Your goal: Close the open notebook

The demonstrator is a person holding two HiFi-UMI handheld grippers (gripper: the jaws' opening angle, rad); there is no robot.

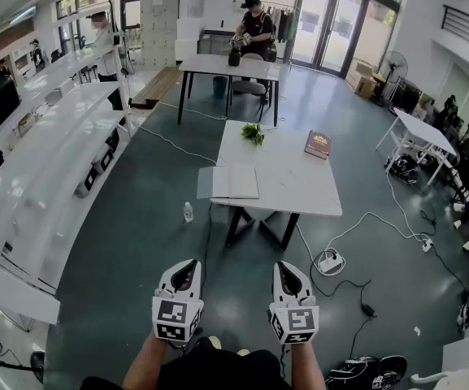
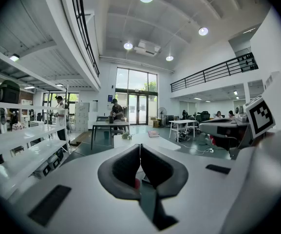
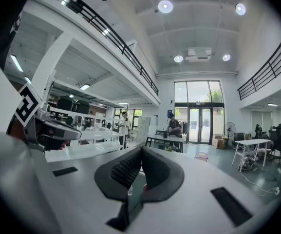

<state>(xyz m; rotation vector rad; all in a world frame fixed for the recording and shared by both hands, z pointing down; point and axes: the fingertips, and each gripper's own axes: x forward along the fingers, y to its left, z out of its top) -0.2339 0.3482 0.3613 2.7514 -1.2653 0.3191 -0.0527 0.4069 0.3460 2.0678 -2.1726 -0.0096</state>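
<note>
Left claw clenched empty, right claw clenched empty, open notebook well ahead

The notebook lies open and flat, pale pages up, at the near left corner of the white table.

My right tongs are pressed together, empty. My left tongs hang at the left edge. Far ahead, a small reddish thing, maybe a book, lies flat.
</note>
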